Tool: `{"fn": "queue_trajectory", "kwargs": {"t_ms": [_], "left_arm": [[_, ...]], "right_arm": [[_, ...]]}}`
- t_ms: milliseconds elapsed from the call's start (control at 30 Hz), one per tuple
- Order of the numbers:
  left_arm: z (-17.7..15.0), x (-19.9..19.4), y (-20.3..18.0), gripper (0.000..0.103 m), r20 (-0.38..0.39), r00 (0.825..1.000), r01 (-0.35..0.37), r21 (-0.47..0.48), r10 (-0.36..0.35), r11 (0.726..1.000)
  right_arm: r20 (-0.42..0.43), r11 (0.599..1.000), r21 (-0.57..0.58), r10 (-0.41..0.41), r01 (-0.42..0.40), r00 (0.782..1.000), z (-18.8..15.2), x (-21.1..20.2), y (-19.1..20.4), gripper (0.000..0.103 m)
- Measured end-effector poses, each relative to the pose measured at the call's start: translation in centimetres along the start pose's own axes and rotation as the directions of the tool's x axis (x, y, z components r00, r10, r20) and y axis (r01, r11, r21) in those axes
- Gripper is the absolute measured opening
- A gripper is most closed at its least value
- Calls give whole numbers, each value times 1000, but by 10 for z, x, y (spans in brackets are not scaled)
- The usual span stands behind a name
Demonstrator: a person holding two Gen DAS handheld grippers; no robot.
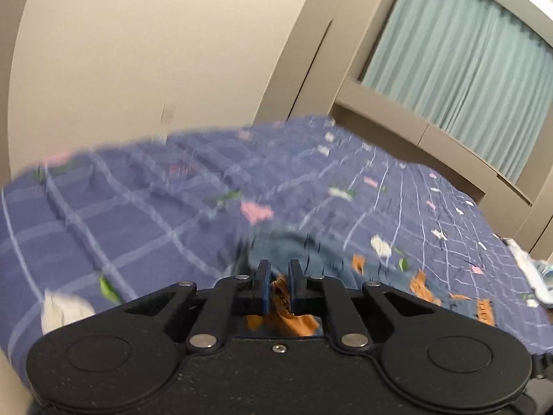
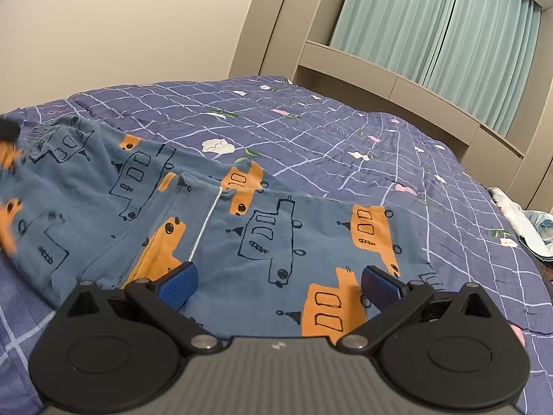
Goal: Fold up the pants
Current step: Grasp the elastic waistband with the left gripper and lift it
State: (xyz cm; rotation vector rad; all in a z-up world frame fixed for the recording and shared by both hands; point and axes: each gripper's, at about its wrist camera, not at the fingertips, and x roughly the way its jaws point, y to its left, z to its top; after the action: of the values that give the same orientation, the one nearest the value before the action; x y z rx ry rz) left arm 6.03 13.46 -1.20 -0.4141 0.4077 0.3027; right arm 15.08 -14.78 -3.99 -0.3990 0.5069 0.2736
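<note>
Mid-fold, the left hand-held gripper [image 1: 279,276] is clamped on the truck-print pants [image 2: 262,228] on the bed [image 2: 311,121], while the right hand-held gripper [image 2: 278,288], jaws apart at lower centre, probably needs to pinch next.

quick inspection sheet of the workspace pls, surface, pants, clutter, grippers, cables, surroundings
surface: bed under a purple checked quilt with small flower prints, wrinkled.
job's things: blue pants with orange and outlined truck prints, spread on the quilt; white drawstring lies loose across them; the end near the left gripper is lifted.
clutter: bundle of pale cloth at the bed's right edge, kind unclear.
grippers: left gripper nearly closed on orange-printed pants fabric, view motion-blurred; right gripper open, low over the pants, gripping nothing.
cables: nothing seen.
surroundings: beige wall, grey-beige headboard shelf, teal curtains.
</note>
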Motion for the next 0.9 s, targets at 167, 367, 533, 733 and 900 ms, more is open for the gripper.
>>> {"fn": "queue_trajectory", "kwargs": {"t_ms": [167,367,533,733,900], "left_arm": [[-10,15,6,11,-32,997,-62,40,63,997],[-8,13,31,69,-53,999,-15,-81,11,997],[-16,25,46,71,-116,988,69,-235,-99,970],[-24,31,48,70,-97,988,88,-269,-118,959],[-24,32,46,33,-85,991,77,-277,-104,958]], "right_arm": [[0,1000,-1,0,0,1000,0,0,0,103],[0,1000,-1,0,0,1000,0,1,0,103],[1,1000,-2,-1,1,1000,0,0,0,103],[4,1000,-9,-6,6,1000,-1,0,0,103],[6,1000,-13,-9,9,1000,-2,0,0,103]]}}
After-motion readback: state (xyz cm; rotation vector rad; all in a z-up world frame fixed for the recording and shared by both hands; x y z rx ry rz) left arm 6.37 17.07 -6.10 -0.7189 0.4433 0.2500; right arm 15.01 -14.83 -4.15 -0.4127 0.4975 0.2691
